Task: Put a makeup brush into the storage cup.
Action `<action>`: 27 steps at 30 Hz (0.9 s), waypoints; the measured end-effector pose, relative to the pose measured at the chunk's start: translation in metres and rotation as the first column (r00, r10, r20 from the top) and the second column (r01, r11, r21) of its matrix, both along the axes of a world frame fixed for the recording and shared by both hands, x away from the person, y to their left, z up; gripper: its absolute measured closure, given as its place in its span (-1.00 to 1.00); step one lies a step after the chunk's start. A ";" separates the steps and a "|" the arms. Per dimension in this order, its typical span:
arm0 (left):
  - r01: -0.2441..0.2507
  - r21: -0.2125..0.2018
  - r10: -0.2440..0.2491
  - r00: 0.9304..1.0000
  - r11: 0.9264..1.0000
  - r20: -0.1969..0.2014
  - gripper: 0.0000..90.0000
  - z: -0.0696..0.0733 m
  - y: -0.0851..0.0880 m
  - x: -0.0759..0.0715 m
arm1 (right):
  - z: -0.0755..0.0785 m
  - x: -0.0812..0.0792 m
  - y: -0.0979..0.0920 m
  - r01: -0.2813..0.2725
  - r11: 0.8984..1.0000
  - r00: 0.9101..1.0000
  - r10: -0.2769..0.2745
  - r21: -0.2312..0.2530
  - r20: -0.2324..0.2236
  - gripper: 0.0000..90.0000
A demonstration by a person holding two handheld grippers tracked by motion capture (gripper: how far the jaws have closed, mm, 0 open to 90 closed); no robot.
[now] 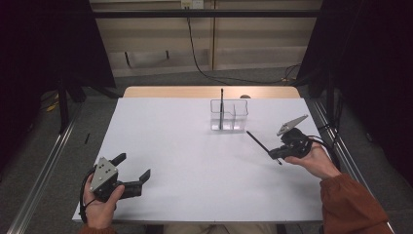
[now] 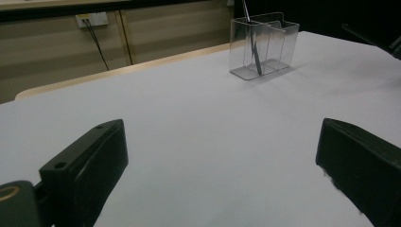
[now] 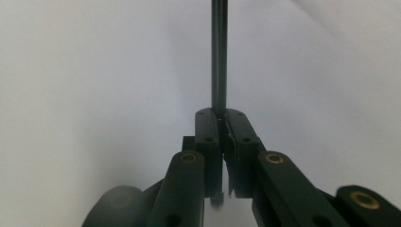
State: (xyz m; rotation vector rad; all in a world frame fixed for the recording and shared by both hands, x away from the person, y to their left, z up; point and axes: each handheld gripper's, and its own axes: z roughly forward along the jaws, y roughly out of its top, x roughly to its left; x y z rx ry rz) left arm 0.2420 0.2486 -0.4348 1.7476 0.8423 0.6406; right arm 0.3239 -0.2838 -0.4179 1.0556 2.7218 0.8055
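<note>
A clear plastic holder with compartments (image 1: 233, 117) stands at the far middle of the white table (image 1: 185, 161), with a dark pen (image 1: 221, 108) upright in its left compartment. The holder (image 2: 269, 45) and that pen (image 2: 254, 52) also appear in the left gripper view. My right gripper (image 1: 273, 155), at the right of the table, is shut on a second dark pen (image 1: 258, 142) that sticks out up and to the left. In the right gripper view the pen (image 3: 219, 56) runs straight out from the closed gripper (image 3: 221, 118). My left gripper (image 1: 132, 168) rests open at the near left, nothing between its fingers (image 2: 90, 165).
The table's bare wooden strip (image 1: 209, 91) runs along the far edge. A black cable (image 1: 197, 58) hangs down the back wall to the floor. Dark curtains flank both sides, and metal rails (image 1: 44, 170) run along the floor beside the table.
</note>
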 end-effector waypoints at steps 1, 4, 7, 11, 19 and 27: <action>0.001 0.000 -0.001 1.000 1.000 0.000 -0.93 0.000 0.000 0.000 | 0.001 0.000 -0.001 0.010 1.000 1.000 -0.010 0.021 0.011 0.89; -0.001 0.001 0.001 1.000 1.000 0.001 -0.93 0.000 0.000 0.000 | 0.001 0.000 -0.003 0.015 0.997 0.999 -0.017 0.076 0.031 0.89; -0.001 0.001 0.001 1.000 1.000 0.002 -0.93 0.000 0.000 0.000 | 0.001 0.000 -0.004 0.028 0.990 0.999 -0.034 0.139 0.041 0.89; -0.002 0.001 0.002 1.000 1.000 0.003 -0.93 0.000 0.000 0.000 | 0.002 0.000 -0.005 0.032 0.975 0.995 -0.051 0.222 0.083 0.89; 0.000 0.003 0.000 1.000 1.000 0.009 -0.93 0.001 0.000 -0.001 | 0.001 -0.006 -0.007 0.014 0.949 0.985 -0.067 0.315 0.161 0.89; 0.003 -0.012 -0.003 1.000 1.000 -0.001 -0.92 0.000 -0.002 0.001 | 0.006 -0.008 -0.005 -0.015 0.918 0.978 -0.068 0.396 0.196 0.89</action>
